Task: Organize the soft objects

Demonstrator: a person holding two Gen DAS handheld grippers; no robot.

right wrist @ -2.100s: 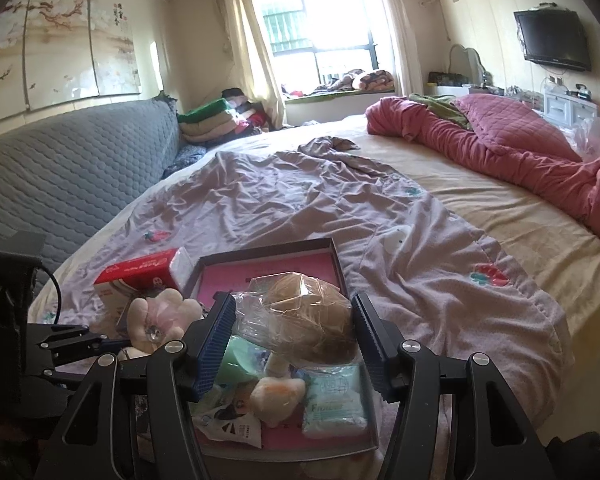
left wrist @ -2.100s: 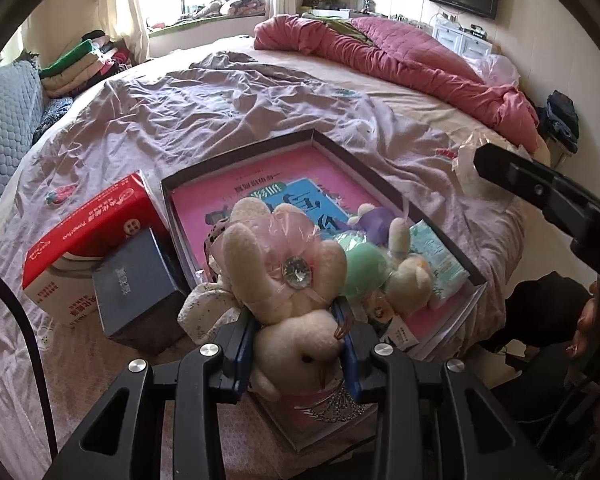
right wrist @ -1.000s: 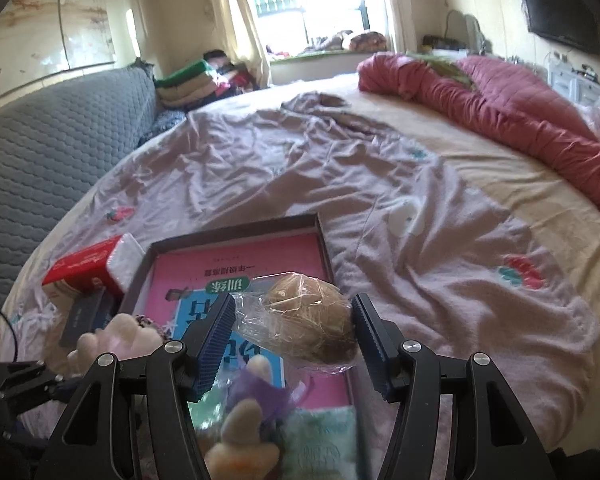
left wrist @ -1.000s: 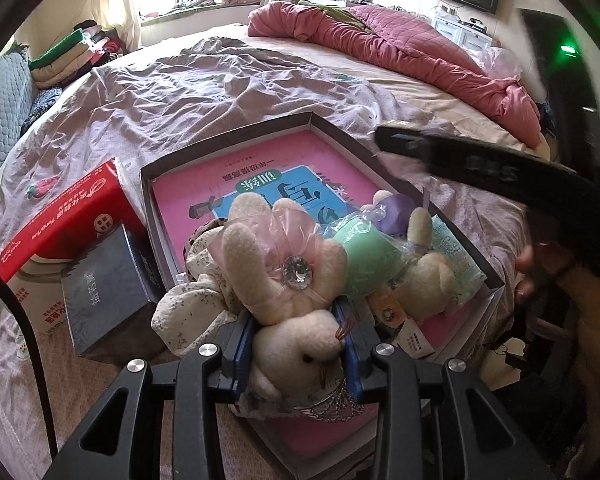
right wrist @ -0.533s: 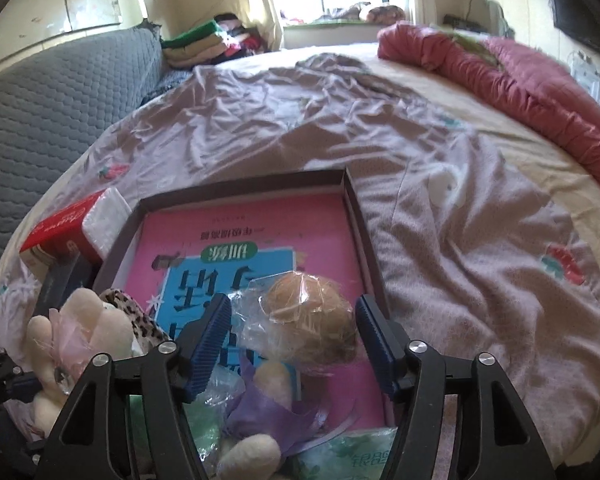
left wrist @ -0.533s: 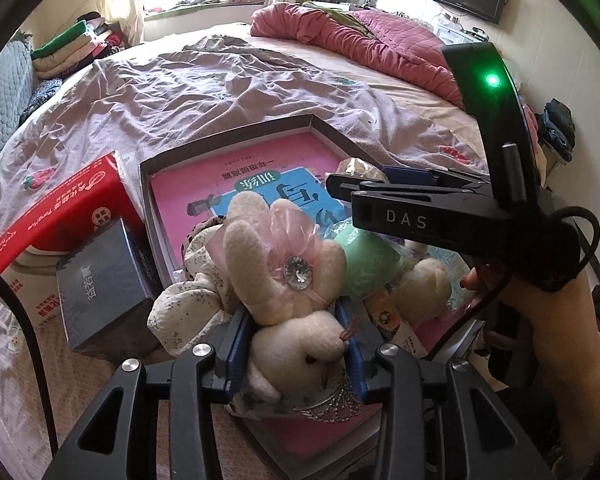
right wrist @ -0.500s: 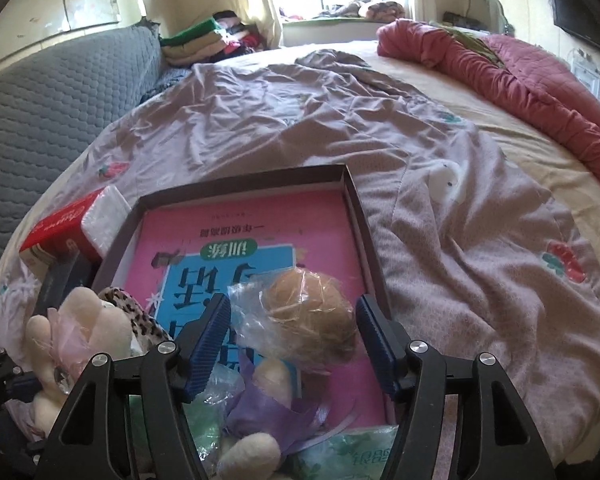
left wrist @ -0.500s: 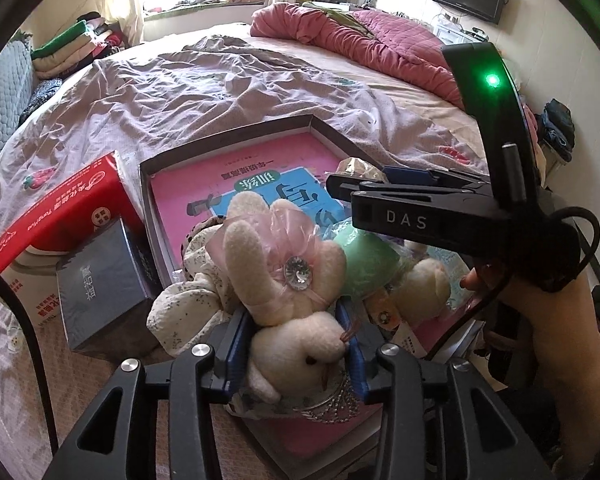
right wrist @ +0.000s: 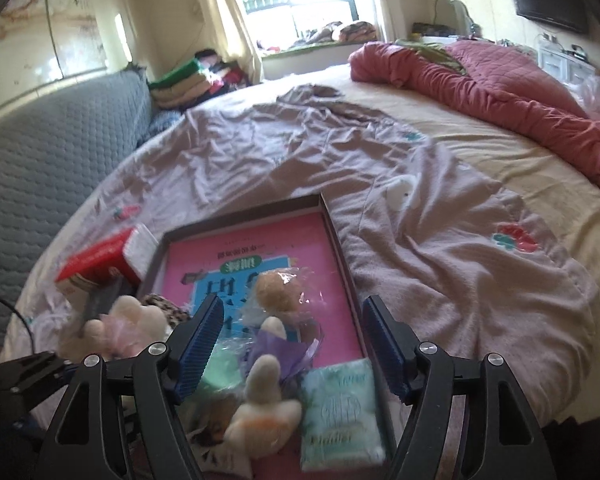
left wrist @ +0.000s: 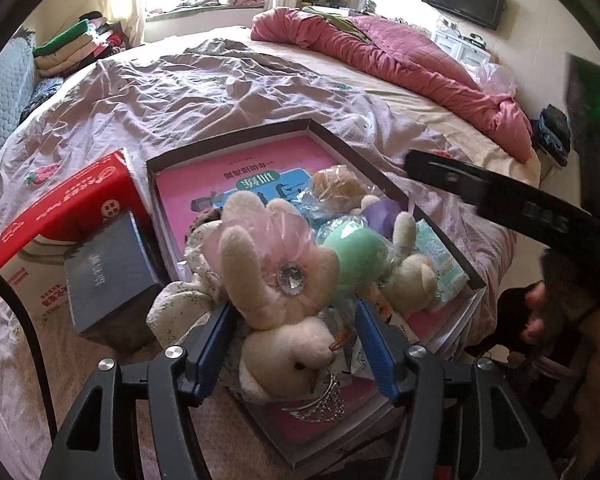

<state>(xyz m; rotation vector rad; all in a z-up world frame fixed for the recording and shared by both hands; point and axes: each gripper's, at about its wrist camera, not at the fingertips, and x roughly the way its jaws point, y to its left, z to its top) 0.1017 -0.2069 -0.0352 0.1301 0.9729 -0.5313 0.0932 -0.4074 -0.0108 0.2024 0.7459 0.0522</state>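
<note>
progress: most soft items already sit in the shallow box [left wrist: 440, 236] at the near edge of the bed [left wrist: 180, 92]; looks close to done
in box: bagged tan plush [right wrist: 278, 290], purple-wrapped bunny [right wrist: 268, 392], green soft ball [left wrist: 356, 250], tissue pack [right wrist: 340, 412], white rabbit plush [left wrist: 276, 280]
rabbit plush: lies at the near corner of the box, head hanging over the near rim, ears pointing to the box middle
left to do: judged little; rabbit could be pushed further in; red tissue box [left wrist: 60, 216] and dark box [left wrist: 108, 276] stand outside, beside the box's left wall, not soft
left hand-held gripper [left wrist: 292, 352]: jaws have just been opening; released, pads stand clear on both sides of the rabbit's head, which lies between them
right hand-held gripper [right wrist: 292, 348]: jaws have just been opening; released, nothing gripped, bagged tan plush lies in the box beyond the fingertips
left pose: tilted steeply down over the box's near corner
right pose: angled down over the near right part of the box, blurred in the left view; fingers of the person's hand [left wrist: 536, 312] on its handle
</note>
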